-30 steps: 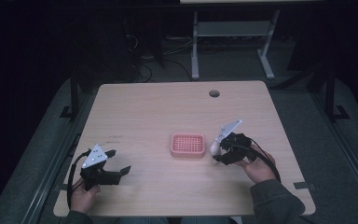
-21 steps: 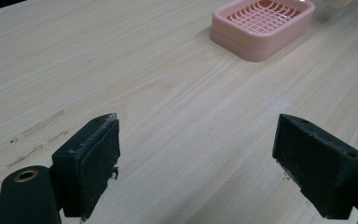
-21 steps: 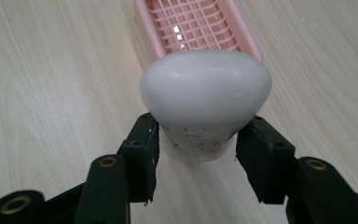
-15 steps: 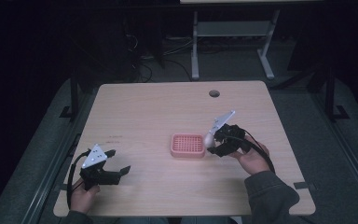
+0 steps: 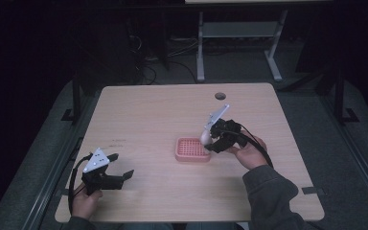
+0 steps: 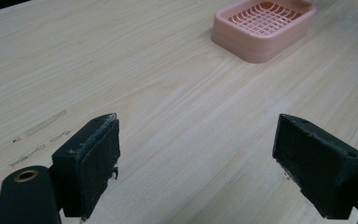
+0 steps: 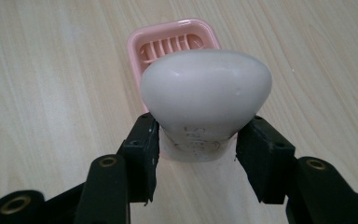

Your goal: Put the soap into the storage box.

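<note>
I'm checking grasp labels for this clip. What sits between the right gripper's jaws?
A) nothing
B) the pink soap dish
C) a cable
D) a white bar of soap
D: the right gripper has its jaws pressed on both sides of a white bar of soap, held above the pink soap dish.

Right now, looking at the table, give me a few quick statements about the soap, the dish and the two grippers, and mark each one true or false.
1. The right gripper is clamped on the white soap bar. True.
2. The soap lies in the pink soap dish. False: it is held above the dish.
3. The left gripper holds the dish. False: its jaws are open, with the dish farther off.
4. The dish sits on the wooden table. True.
</note>
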The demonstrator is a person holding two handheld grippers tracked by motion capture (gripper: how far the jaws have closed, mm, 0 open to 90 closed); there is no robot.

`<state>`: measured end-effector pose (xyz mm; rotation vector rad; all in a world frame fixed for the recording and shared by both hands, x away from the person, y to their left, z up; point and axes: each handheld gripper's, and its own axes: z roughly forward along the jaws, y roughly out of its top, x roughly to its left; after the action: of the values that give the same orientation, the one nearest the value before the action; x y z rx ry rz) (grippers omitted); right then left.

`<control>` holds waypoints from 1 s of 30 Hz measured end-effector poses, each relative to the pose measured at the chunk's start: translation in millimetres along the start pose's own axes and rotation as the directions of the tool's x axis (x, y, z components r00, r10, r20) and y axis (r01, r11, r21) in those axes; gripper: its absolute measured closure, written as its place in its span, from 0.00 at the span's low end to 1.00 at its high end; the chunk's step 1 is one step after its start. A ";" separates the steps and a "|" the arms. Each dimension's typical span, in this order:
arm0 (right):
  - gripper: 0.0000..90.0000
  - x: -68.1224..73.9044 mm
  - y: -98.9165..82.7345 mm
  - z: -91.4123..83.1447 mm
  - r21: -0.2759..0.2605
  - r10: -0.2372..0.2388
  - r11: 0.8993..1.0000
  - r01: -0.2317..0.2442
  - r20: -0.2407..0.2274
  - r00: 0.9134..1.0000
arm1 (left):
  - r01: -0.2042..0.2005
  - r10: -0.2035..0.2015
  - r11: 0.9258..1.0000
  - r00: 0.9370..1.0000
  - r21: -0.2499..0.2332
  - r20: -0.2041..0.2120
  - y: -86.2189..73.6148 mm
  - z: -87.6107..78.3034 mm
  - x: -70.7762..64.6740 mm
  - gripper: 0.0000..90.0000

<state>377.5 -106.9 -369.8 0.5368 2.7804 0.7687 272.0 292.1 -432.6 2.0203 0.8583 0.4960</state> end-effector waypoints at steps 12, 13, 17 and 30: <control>0.55 -7.7 13.5 25.5 0.055 -0.017 0.998 0.018 -0.031 0.999 | 0.001 -0.001 1.000 1.000 0.000 0.002 0.1 -0.2 0.2 0.16; 0.55 -9.0 15.4 32.0 0.074 -0.019 0.997 0.022 -0.040 0.999 | 0.000 0.000 1.000 1.000 0.003 0.001 0.1 -0.3 0.5 0.16; 0.55 -10.9 19.5 38.7 0.075 -0.022 0.997 0.026 -0.048 0.999 | 0.000 0.000 1.000 1.000 0.002 0.002 0.2 -0.2 0.4 0.16; 0.55 -14.0 25.4 56.0 0.081 -0.019 0.996 0.024 -0.061 0.998 | 0.000 0.000 1.000 1.000 0.002 0.002 0.3 -0.7 0.7 0.16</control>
<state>413.8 -66.8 -402.2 0.5051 2.8785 0.6806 272.2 292.9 -432.0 2.0226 0.8583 0.4931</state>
